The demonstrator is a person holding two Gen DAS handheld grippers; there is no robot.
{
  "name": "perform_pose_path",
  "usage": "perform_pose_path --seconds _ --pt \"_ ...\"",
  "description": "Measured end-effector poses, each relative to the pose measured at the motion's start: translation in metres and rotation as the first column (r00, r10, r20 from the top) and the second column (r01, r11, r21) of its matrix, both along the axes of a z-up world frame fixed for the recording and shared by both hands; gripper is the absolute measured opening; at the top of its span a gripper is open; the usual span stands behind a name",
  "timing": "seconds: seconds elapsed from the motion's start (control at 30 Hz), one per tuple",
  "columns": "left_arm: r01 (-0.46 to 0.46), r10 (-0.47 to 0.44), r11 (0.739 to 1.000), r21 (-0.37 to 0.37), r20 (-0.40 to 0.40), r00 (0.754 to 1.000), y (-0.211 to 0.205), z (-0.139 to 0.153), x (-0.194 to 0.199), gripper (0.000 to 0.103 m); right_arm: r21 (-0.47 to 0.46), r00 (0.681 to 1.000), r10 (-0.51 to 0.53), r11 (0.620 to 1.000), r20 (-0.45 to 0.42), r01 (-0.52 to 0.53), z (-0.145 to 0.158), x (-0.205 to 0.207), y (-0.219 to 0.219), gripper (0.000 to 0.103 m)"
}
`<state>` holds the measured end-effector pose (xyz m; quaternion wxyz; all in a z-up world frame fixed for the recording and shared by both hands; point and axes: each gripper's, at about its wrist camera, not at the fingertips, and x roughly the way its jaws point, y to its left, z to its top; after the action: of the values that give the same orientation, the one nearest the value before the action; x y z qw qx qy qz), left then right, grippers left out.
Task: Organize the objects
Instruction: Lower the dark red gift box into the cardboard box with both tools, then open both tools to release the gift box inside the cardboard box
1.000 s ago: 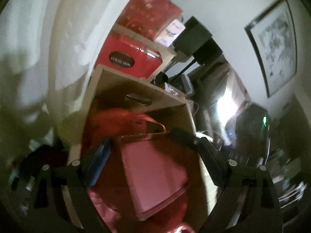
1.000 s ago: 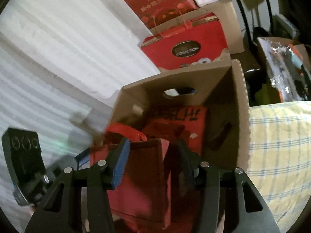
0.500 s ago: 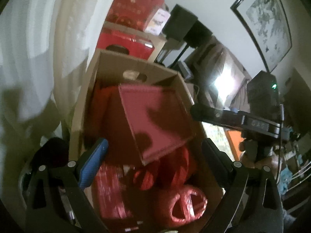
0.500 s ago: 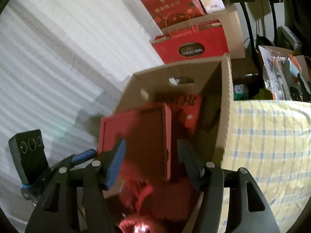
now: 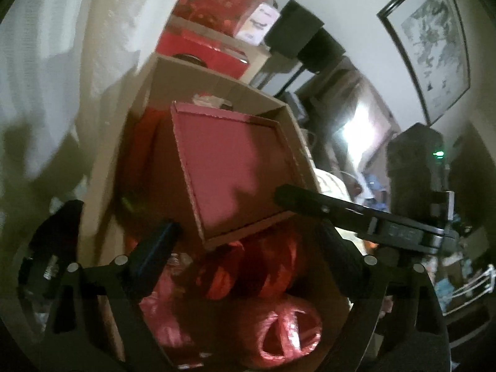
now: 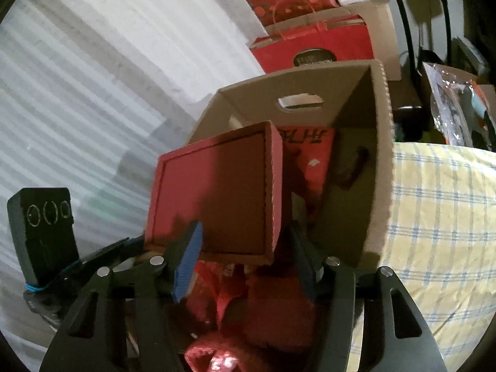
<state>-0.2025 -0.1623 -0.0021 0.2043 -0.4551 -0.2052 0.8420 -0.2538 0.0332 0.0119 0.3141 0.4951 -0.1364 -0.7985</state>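
L claw (image 5: 248, 245) open, R claw (image 6: 245, 254) open

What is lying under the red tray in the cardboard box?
Under the red tray in the cardboard box, crumpled red bags show at its near edge. A red printed packet stands behind it. Whatever lies directly beneath is covered.

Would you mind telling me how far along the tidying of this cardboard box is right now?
Done: red bags already lie in the cardboard box. In hand: the red tray lid sits tilted above them, with the right gripper and left gripper both open around its lower edge. Left: settling the lid flat inside.
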Motion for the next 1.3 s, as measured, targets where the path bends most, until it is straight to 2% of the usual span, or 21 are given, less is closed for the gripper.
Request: perform_pose_path --seconds 0.17,0.37,0.43,0.5,0.67,0.97,1.1,1.3 --pt "-0.047 0.048 0.999 0.023 -0.029 0.998 -0.013 0.016 0.011 0.088 -0.009 0.999 0.030 1.000 -0.019 -0.030 0.012 0.010 -0.009 0.058" --pt "-0.073 0.071 0.996 -0.052 -0.052 0.996 -0.013 0.039 0.032 0.090 -0.012 0.997 0.073 0.997 -0.030 -0.074 0.026 0.028 -0.017 0.058" --pt "-0.088 0.086 0.995 -0.041 -0.049 0.995 -0.016 0.041 0.036 0.090 -0.031 0.997 0.078 0.996 -0.013 -0.078 0.027 0.032 -0.016 0.059" --pt "-0.095 0.094 0.995 -0.036 -0.038 0.995 -0.018 0.040 0.038 0.090 -0.048 0.996 0.085 0.995 0.012 -0.085 0.025 0.033 -0.015 0.058" --pt "-0.074 0.073 0.996 -0.054 -0.023 0.997 -0.011 0.030 0.043 0.090 0.035 0.995 0.100 0.994 -0.019 -0.099 0.018 0.049 -0.020 0.057" --pt "-0.101 0.103 0.993 -0.059 0.026 0.994 -0.021 0.007 0.043 0.090 0.038 0.989 0.150 0.988 0.004 -0.150 -0.002 0.070 -0.020 0.050" --pt "-0.103 0.105 0.994 -0.035 0.039 0.994 -0.025 0.003 0.043 0.090 0.049 0.988 0.153 0.987 0.005 -0.153 -0.006 0.073 -0.021 0.049" --pt "-0.119 0.118 0.992 -0.051 -0.015 0.993 -0.029 0.018 0.056 0.094 0.026 0.991 0.134 0.991 -0.007 -0.133 0.003 0.077 -0.007 0.049"
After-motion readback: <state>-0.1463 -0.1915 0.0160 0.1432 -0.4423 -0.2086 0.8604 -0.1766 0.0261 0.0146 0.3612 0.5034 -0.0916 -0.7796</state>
